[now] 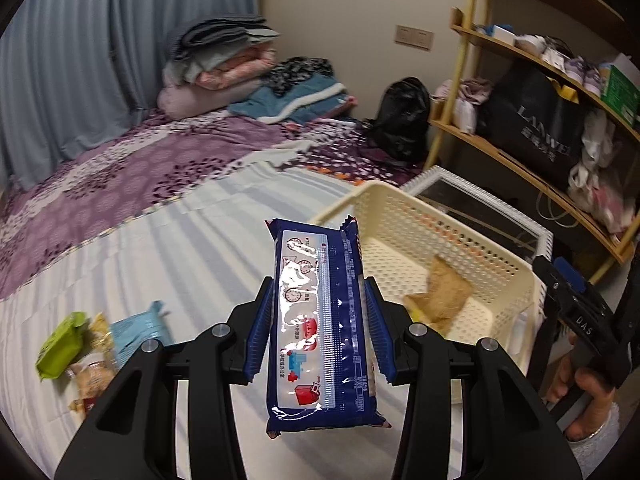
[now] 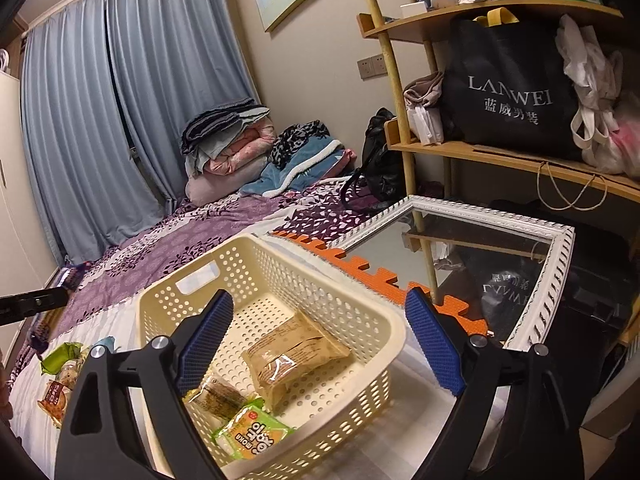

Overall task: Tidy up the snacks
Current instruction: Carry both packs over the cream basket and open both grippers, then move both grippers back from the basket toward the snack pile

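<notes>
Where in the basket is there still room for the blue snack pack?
In the basket, the far half behind the tan packet, toward the handle slot, is bare. The near corner is crowded by the green packet and a clear-wrapped snack.

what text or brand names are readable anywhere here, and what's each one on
"LANWEI" with "蓝威男装" under it: black bag on the shelf.
"DAS": right gripper body, seen from the left wrist view.
Orange Korean lettering: green snack packet in the cream basket; only partly readable.
Blue packet held in the left gripper: print too small to read.
Snacks on the bed: blurred.
</notes>
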